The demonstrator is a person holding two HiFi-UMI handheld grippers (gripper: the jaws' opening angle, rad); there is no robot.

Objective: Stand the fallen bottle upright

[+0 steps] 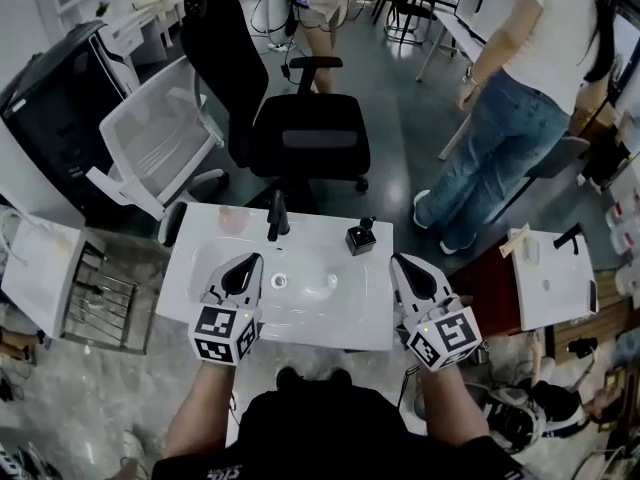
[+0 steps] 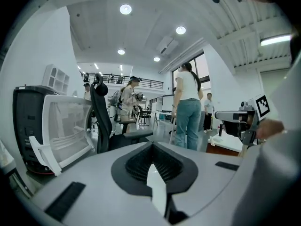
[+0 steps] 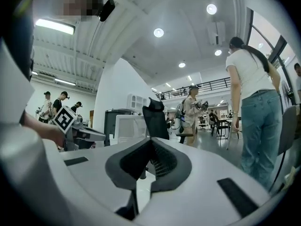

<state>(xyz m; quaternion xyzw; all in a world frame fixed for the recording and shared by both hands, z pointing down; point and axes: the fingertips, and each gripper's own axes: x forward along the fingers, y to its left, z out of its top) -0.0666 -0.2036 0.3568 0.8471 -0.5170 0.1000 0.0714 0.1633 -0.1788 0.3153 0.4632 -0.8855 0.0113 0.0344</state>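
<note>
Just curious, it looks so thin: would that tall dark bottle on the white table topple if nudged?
Probably: the dark bottle looks tall and narrow, so a nudge near its top would likely tip it. Lying down, it may roll on the smooth white table.

A black office chair (image 1: pixel 310 138) and white mesh chair (image 1: pixel 150 143) stand on a glossy grey floor (image 1: pixel 410 118) beneath round ceiling lights (image 2: pixel 125 9).

I hold the left gripper (image 1: pixel 252 260) over the near left part of the desk (image 1: pixel 330 320) and the right gripper (image 1: pixel 398 261) at its right edge. Both point away from me, roughly level. Both jaw pairs are closed and empty. My forearms (image 1: pixel 205 408) extend forward.
</note>
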